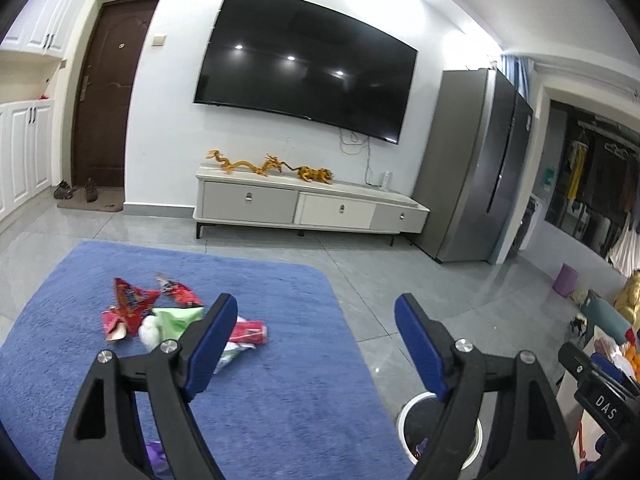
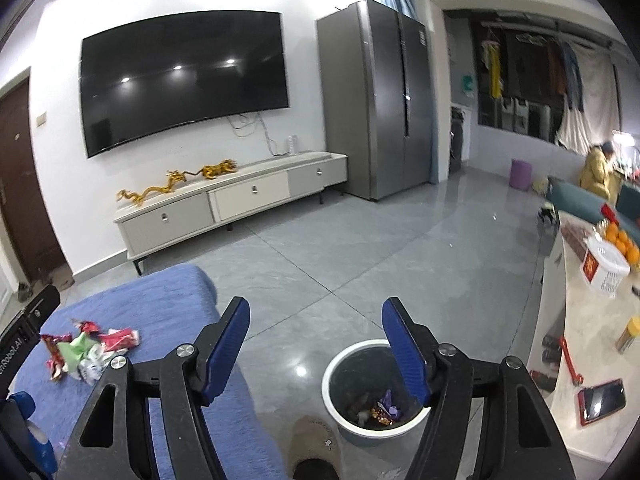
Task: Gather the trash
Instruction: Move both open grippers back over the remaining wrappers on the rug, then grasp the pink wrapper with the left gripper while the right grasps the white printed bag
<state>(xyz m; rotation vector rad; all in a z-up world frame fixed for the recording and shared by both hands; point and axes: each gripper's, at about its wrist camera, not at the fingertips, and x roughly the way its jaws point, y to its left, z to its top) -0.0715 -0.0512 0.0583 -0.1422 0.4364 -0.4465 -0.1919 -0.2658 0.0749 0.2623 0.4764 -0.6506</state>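
A heap of snack wrappers (image 1: 160,312), red, green and white, lies on the blue rug (image 1: 260,400); it also shows in the right wrist view (image 2: 88,350). My left gripper (image 1: 316,312) is open and empty, raised above the rug with the heap just left of its left finger. A round bin (image 2: 360,364) with a white rim and some wrappers inside stands on the grey floor right of the rug. My right gripper (image 2: 314,316) is open and empty above the bin. The bin's rim shows under my left gripper's right finger (image 1: 412,404).
A TV cabinet (image 1: 312,204) with golden dragon figures stands against the far wall under a large TV (image 1: 308,64). A grey fridge (image 1: 476,168) stands to its right. A marble counter (image 2: 592,340) with a phone, basket and oranges is at the right. A purple stool (image 2: 521,174) stands on the floor.
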